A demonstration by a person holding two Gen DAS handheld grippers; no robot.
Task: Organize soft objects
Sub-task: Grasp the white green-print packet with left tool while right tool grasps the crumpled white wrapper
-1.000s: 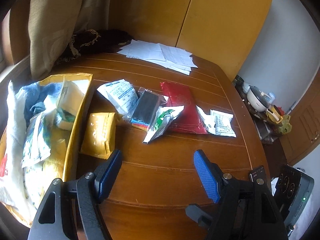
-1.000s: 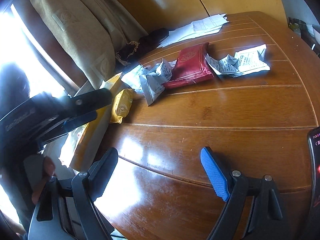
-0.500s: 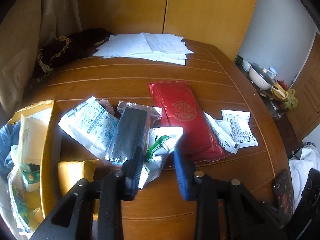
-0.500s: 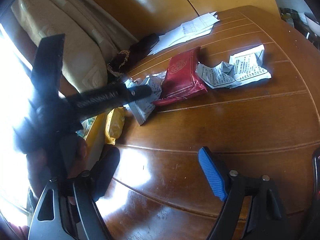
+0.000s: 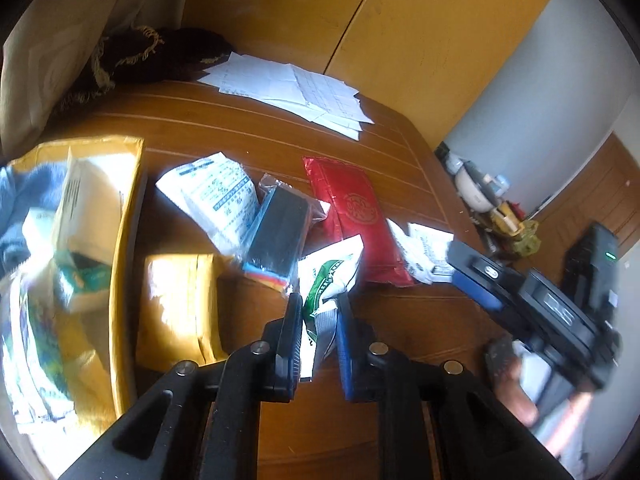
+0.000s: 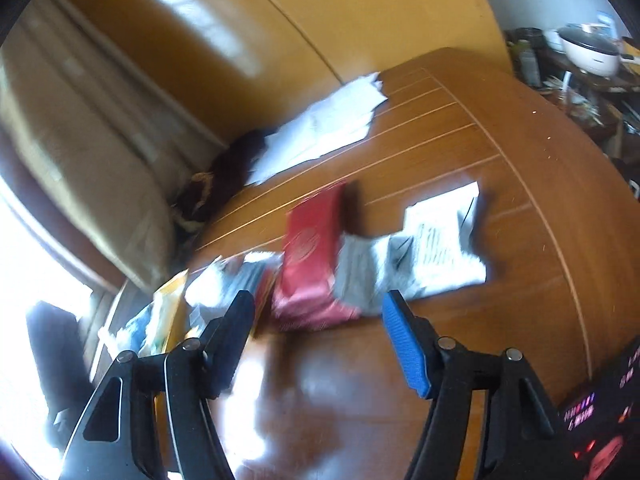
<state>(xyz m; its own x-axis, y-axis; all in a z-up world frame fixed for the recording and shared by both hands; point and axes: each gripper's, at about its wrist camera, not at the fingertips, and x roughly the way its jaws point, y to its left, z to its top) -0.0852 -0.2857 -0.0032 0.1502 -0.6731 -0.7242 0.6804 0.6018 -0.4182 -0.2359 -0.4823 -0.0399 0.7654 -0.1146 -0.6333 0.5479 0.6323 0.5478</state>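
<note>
Between my left fingers (image 5: 292,344) I count one white-and-green packet (image 5: 334,270). Just beyond these fingers lies one dark block in a clear bag (image 5: 280,232), and past it one white printed packet (image 5: 216,196). To the right of the fingers there is one red pouch (image 5: 356,216), then two white printed sachets (image 5: 426,248) overlapping. To the left I see one small yellow padded envelope (image 5: 180,304) and one big yellow envelope (image 5: 124,208) with several soft things inside; I cannot count them. Far ahead is one spread of white paper sheets (image 5: 296,88) and one dark fringed cloth (image 5: 160,52).
</note>
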